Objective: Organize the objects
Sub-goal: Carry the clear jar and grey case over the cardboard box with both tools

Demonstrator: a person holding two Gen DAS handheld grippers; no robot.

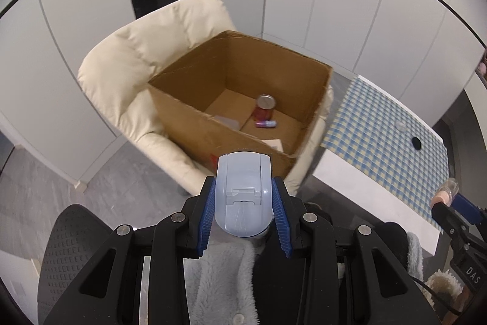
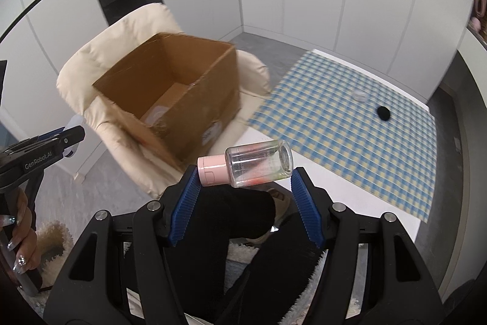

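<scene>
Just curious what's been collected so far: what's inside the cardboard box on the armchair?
In the cardboard box stand a red can, a small purple tube lying beside it, and something pale by the near wall. That wall hides the rest of the floor.

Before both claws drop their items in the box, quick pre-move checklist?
1. Left claw shut on pale blue dispenser: ok.
2. Right claw holds clear bottle end to end: ok.
3. Bottle's pink cap on: ok.
4. Cardboard box open on cream armchair: ok.
5. Floor space beside red can: ok.
6. Claws over the box opening: not ok, short of it.
</scene>
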